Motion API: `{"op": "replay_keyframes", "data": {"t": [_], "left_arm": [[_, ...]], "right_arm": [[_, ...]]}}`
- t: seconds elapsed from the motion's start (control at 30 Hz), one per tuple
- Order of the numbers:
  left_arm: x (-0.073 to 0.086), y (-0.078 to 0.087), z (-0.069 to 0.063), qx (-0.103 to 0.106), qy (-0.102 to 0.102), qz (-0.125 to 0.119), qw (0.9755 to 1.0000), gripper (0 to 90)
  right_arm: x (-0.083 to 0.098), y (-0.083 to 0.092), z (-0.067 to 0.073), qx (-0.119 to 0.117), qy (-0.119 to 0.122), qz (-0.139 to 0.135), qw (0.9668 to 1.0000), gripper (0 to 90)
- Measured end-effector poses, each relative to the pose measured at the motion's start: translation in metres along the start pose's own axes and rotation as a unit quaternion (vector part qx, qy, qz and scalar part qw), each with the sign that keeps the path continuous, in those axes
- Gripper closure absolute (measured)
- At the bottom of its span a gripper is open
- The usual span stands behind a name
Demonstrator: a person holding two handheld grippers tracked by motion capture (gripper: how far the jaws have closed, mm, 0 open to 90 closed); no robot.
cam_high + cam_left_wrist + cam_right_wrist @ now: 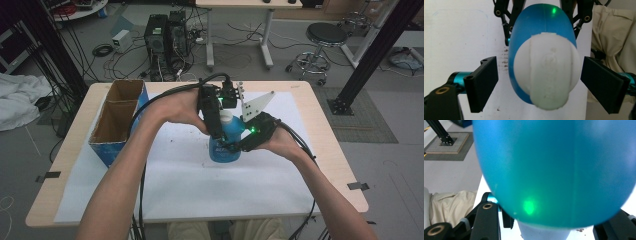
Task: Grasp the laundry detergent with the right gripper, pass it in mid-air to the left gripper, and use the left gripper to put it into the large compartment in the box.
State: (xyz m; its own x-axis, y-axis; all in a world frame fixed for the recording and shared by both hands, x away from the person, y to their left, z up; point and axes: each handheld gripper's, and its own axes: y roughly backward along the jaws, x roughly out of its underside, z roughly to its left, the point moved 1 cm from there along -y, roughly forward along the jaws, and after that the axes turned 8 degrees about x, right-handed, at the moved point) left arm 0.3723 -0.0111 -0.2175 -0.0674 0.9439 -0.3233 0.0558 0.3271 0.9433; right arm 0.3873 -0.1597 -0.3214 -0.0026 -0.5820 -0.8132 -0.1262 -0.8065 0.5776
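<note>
Behind the left claw [218, 131], the blue bottle [227, 145] is half hidden.

This is a lab or workshop room. Beyond the wooden table [327, 150], two computer towers [166, 42] stand on the floor among loose cables [102, 50]. A round stool [325, 42] sits far right, with black frame struts [372, 55] on both sides.

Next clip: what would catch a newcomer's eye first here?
The blue bottle standing mid-table on the white sheet, with the right gripper shut on its body. From above, the left gripper has its jaws on either side of the white cap, not touching it. An open cardboard box sits at the table's left edge.
</note>
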Motion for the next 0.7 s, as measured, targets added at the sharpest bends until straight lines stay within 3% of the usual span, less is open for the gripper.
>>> {"op": "replay_keyframes", "data": {"t": [0.7], "left_arm": [[-0.0036, -0.0099, 0.0008, 0.005, -0.007, 0.008, 0.9999, 28.0]], "right_arm": [[0.0019, -0.0059, -0.0003, 0.0, 0.0, 0.004, 1.0, 45.9]]}}
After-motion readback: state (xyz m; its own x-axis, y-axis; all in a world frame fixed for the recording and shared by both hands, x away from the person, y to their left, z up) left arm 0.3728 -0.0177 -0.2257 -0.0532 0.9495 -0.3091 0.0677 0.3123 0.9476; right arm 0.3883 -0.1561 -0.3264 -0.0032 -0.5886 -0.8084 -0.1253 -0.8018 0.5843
